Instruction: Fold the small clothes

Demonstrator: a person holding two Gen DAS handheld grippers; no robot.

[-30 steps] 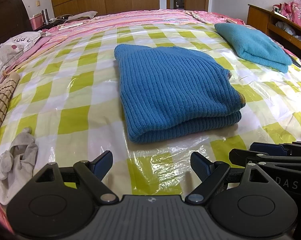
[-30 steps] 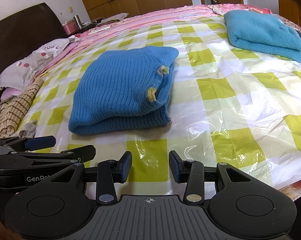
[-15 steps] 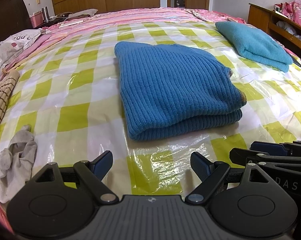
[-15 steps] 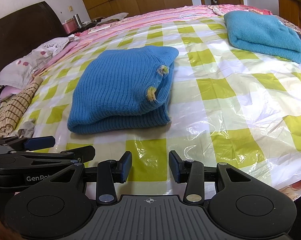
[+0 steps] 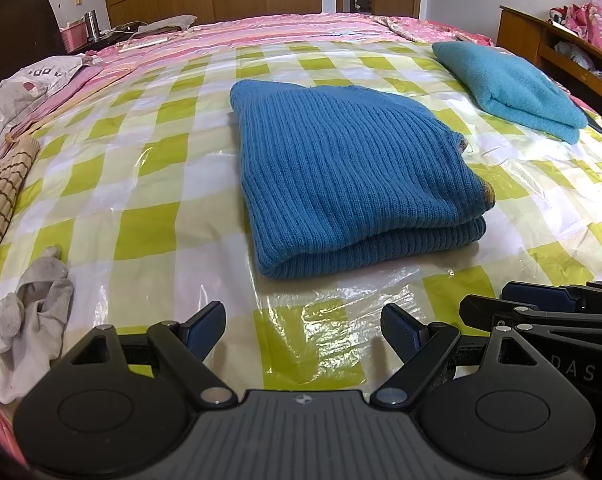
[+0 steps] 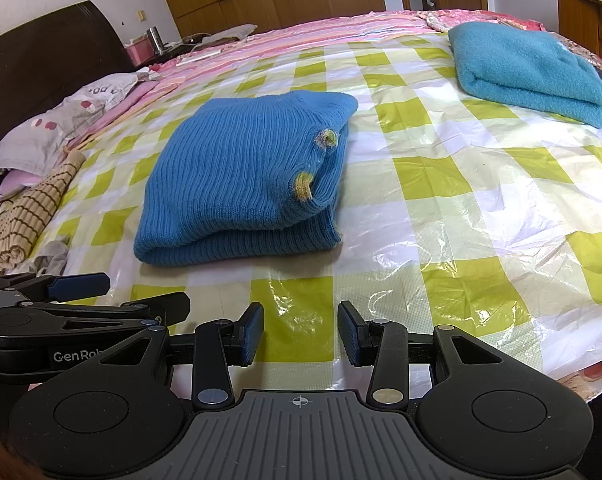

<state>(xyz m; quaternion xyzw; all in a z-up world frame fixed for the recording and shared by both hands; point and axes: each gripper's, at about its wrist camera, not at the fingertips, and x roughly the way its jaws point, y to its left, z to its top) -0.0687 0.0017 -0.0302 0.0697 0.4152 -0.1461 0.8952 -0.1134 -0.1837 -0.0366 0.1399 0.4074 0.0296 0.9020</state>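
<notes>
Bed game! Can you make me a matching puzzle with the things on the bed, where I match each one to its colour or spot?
Things:
1. sweater
2. towel
3. socks
4. mat

Clues:
A. grey, crumpled near the bed's left edge
B. dark blue ribbed knit, folded in the middle
C. tan with brown stripes, rolled
D. lighter teal, fuzzy, folded far right

Pairs: 1-B, 2-D, 3-A, 4-C
</notes>
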